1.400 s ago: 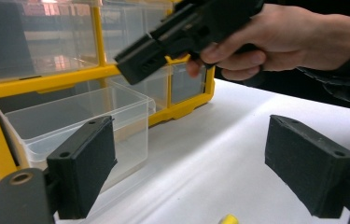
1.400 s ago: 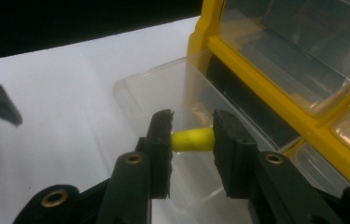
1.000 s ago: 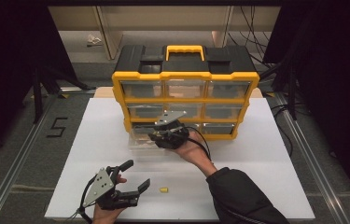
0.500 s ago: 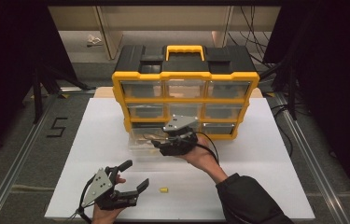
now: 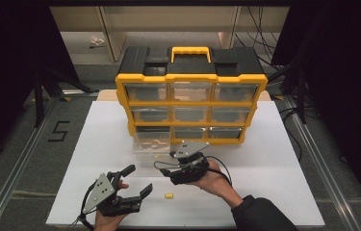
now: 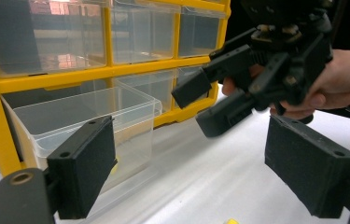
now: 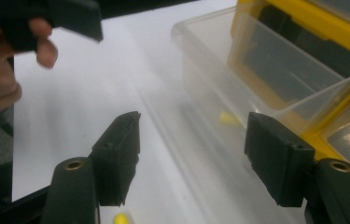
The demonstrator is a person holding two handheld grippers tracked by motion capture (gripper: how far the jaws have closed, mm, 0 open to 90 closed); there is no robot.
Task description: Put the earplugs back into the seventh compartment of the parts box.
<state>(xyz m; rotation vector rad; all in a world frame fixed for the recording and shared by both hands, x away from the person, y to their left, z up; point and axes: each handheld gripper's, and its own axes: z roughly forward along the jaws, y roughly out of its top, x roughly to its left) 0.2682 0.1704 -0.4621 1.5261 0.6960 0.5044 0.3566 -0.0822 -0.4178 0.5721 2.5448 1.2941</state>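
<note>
A yellow and black drawer cabinet [image 5: 191,82] stands at the back of the white table. Its clear bottom-left drawer [image 5: 150,143] is pulled out, with a small yellow piece [image 7: 228,118] in its front end. A second yellow piece [image 5: 169,196] lies on the table between the hands. My right gripper [image 5: 167,171] hovers just in front of the drawer; its jaws have just been opening and nothing is between them [image 7: 193,135]. My left gripper [image 5: 138,179] stands open and empty near the front edge, pointed at the drawer [image 6: 93,116] and at the right gripper [image 6: 238,88].
The white board [image 5: 284,159] spreads to the right of the hands. Several other clear drawers sit closed in the cabinet. A dark floor with metal rails [image 5: 19,159] runs along both sides of the table.
The right hand has drawn back from over the pulled-out drawer toward the front of the table, and its jaws have spread apart. The left gripper has stayed put.
</note>
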